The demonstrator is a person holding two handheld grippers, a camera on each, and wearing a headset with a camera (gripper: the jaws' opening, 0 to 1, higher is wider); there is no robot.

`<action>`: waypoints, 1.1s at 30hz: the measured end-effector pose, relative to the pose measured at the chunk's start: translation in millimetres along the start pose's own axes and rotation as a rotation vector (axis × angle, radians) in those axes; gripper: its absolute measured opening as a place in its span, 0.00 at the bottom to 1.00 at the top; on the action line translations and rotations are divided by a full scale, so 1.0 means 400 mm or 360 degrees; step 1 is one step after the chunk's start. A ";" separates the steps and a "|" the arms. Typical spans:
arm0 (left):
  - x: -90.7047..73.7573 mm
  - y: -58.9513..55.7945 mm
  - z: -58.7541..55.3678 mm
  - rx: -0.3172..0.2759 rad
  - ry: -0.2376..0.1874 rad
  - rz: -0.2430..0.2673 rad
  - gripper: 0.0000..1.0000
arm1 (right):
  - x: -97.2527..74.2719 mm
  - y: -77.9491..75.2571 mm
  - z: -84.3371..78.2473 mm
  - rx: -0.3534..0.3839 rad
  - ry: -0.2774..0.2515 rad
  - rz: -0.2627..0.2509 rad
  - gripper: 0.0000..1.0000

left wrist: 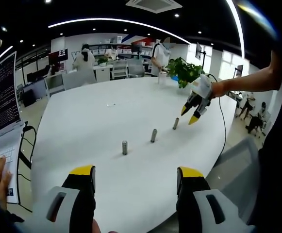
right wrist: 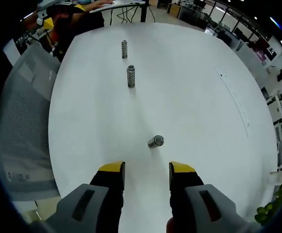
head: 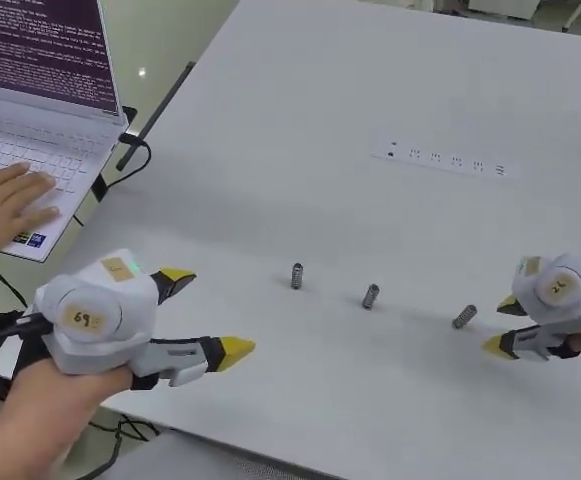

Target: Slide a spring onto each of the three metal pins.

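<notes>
Three springs (head: 370, 296) stand in a row on the white table (head: 300, 120) between the empty grippers: left gripper (head: 206, 311) spread wide, right gripper (head: 503, 326) parted. Head view adds a hand (head: 10, 205) on a laptop (head: 40, 60).

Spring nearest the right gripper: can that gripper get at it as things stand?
Probably yes. The right gripper has its jaws open and pointed at that spring, just short of it. Only bare table lies between them, so nothing looks to block the approach.

left tongs (head: 205, 312) / right tongs (head: 502, 326) | white shells | black jaws, yellow tips | tan labels
</notes>
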State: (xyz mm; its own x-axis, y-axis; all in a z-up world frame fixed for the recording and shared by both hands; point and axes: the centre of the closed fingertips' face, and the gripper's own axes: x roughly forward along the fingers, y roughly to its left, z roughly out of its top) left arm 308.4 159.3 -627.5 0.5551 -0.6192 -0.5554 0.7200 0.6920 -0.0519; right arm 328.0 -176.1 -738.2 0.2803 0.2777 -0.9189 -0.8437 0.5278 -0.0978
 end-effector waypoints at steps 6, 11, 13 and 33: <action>0.001 -0.001 -0.007 -0.0002 -0.0006 -0.0006 0.64 | -0.004 0.022 -0.003 0.0131 -0.0115 -0.0031 0.36; 0.001 -0.004 -0.010 0.0003 -0.0011 -0.0013 0.64 | -0.013 0.049 0.004 0.0239 -0.0216 -0.0033 0.38; 0.002 -0.005 -0.010 0.0003 -0.0014 -0.0017 0.64 | -0.017 0.060 0.007 0.0256 -0.0245 -0.0030 0.38; 0.011 -0.023 -0.011 0.0027 -0.0035 -0.0069 0.64 | -0.104 0.138 0.005 0.0642 -0.0554 -0.0139 0.51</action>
State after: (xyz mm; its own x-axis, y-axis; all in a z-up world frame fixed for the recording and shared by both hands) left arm 302.6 151.8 -633.2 0.5321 -0.6566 -0.5346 0.7504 0.6582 -0.0614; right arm 270.8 -157.0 -704.8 0.5344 0.4324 -0.7263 -0.5870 0.8081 0.0492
